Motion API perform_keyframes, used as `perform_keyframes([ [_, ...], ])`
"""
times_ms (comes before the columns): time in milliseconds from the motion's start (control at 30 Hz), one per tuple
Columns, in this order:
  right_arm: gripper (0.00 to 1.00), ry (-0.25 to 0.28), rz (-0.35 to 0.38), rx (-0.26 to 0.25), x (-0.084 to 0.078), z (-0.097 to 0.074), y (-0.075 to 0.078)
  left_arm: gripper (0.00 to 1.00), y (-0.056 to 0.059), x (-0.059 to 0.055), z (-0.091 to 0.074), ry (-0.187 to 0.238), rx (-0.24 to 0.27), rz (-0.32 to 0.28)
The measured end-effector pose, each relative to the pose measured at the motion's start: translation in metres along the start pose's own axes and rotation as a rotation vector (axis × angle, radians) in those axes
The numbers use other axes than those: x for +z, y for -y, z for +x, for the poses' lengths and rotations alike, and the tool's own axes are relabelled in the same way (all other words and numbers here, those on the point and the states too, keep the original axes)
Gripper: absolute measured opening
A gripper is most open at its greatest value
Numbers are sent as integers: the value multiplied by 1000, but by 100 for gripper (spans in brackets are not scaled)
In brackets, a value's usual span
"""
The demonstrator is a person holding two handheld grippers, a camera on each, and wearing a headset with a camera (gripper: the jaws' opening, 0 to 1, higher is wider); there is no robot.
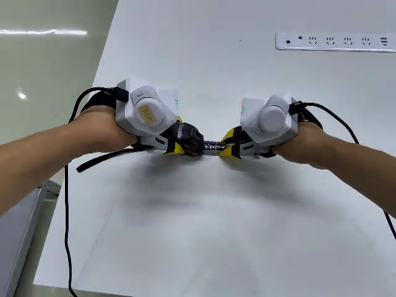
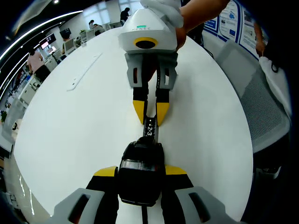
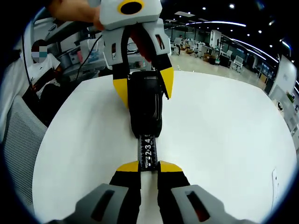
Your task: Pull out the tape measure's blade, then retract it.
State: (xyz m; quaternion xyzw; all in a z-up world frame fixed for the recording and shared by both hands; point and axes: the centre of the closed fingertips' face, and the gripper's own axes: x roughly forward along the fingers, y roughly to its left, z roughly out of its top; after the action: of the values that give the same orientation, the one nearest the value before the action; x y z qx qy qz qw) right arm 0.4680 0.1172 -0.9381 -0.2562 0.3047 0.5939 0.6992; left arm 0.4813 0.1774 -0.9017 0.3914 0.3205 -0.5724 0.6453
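I read this as an open-plan office or lab floor. Long rows of desks (image 3: 205,49), ceiling strip lights (image 3: 224,22), people at workstations (image 2: 35,63), a mesh office chair (image 2: 261,107), wall posters (image 2: 229,21). White worktable (image 1: 185,235) carries a power strip (image 1: 334,41); glossy pale floor (image 1: 49,62) beside it.

bench (image 1: 185,235): white, smooth, matt | tape measure case (image 2: 141,172): black plastic, glossy | blade (image 3: 147,151): printed, slight sheen, probably metal | power strip (image 1: 334,42): white plastic
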Motion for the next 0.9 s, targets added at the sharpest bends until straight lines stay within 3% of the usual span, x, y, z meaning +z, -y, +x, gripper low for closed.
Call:
perform_keyframes([
  [900,11,-15,18,-11,-20,-21,0,31,0,0,0,-12,-9,5],
])
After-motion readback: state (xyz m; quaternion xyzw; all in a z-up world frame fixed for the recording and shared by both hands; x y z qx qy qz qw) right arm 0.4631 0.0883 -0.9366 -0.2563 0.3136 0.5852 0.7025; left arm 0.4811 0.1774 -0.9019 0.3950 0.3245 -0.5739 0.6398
